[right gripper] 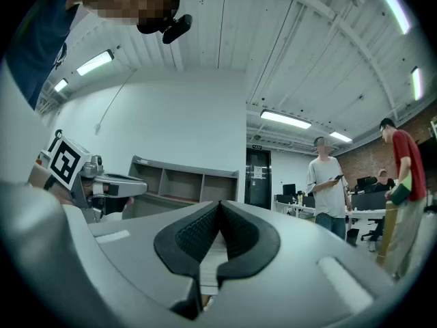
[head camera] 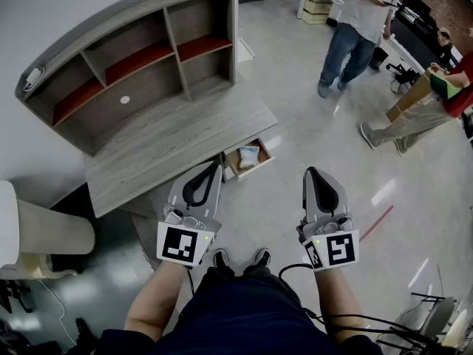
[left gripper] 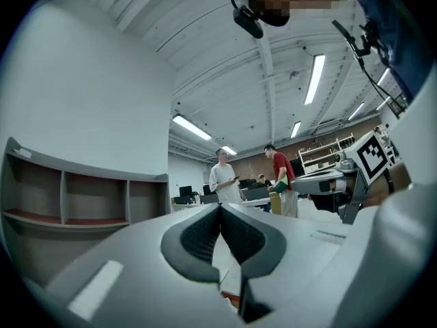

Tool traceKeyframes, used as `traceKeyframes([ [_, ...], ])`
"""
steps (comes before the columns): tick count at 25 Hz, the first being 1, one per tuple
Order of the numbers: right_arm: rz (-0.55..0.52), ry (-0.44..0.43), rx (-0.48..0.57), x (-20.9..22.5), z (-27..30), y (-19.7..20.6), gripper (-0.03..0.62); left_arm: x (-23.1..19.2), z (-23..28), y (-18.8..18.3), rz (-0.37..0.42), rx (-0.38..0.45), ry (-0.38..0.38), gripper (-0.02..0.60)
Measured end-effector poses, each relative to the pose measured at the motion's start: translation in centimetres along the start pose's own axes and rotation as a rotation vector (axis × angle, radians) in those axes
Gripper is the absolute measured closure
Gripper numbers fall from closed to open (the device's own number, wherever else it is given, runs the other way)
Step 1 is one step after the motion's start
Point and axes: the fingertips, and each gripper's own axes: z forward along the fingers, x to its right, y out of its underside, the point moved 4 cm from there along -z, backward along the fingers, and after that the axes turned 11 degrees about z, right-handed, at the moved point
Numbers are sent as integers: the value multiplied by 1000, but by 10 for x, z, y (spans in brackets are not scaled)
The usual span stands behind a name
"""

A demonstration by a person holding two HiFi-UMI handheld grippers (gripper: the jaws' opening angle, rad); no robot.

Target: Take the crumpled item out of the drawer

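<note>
The left gripper (head camera: pixel 214 167) and the right gripper (head camera: pixel 311 173) both had their jaws pressed together on nothing, while the crumpled item (head camera: pixel 249 155) lay in the open drawer (head camera: pixel 230 163) just beyond the left gripper's tip.

The wooden desk (head camera: pixel 170 135) bears a shelf unit (head camera: pixel 133 58); its open drawer (head camera: pixel 230 166) (at the right end) holds a crumpled item (head camera: pixel 249 155)

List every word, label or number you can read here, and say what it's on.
No text here can be read.
Markers on the left gripper and right gripper: square black-and-white patterns, no letters.
Notices on the door: too small to read.
Crumpled item in the drawer: any print is too small to read.
</note>
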Motion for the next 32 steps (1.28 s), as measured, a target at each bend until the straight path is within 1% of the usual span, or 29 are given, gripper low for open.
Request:
traceKeyframes([
  [8,12,-18,-21,16,5,10,589,9,14,2,20,-11,-5,578],
  [13,31,-38,-30,36,0,16,588,24,25,17,28,-65,7,577],
  [17,25,-65,-28,60,-5,17,588,38,43,36,79,-112,28,577],
  [19,22,-78,-33,72,-6,20,588,42,52,44,115,-114,30,577],
  [22,25,-90,-45,88,-6,27,588,48,65,56,137,-149,43,577],
  [25,29,-97,-63,99,0,34,588,52,78,77,155,-219,88,571],
  [28,33,-95,-80,111,18,42,588,52,102,111,195,-308,155,527],
  [30,36,-89,-97,118,31,48,588,53,118,140,226,-373,215,520],
  [32,37,-74,-123,124,38,55,588,60,130,172,255,-447,298,514],
])
